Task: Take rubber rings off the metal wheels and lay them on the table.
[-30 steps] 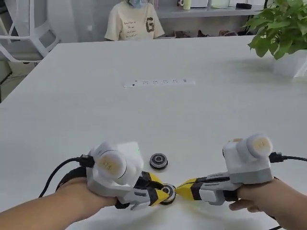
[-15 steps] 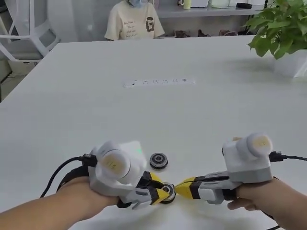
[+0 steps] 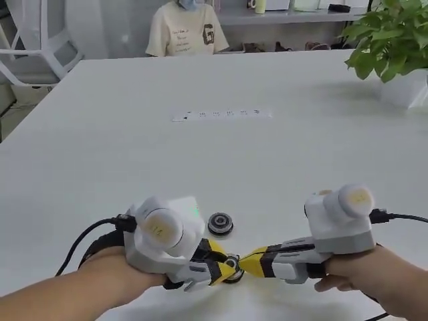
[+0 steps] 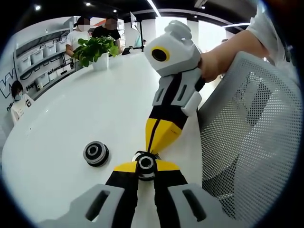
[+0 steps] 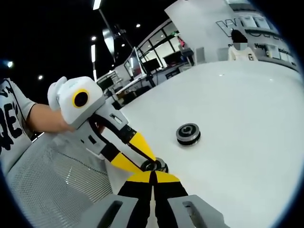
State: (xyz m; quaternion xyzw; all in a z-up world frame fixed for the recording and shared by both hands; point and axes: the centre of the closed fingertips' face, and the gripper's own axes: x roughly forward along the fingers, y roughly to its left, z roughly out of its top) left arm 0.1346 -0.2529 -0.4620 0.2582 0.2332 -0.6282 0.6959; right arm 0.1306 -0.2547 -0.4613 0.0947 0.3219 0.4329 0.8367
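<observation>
One wheel (image 3: pixel 221 225) lay near the table's (image 3: pixel 200 160) front edge. A second wheel (image 3: pixel 232 267) was just before it, between the left gripper (image 3: pixel 227 269) and the right gripper (image 3: pixel 243 262).

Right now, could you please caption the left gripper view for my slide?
Left gripper clamps a metal wheel while the shut right gripper touches its rim; a second wheel lies beside.

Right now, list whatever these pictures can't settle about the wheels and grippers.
- Held wheel: in the left gripper view, the left gripper's jaws cover its rim.
- Right gripper: in the right gripper view, its closed tips hide what they pinch.
- Loose wheel: in the head view, too small for rim detail.
</observation>
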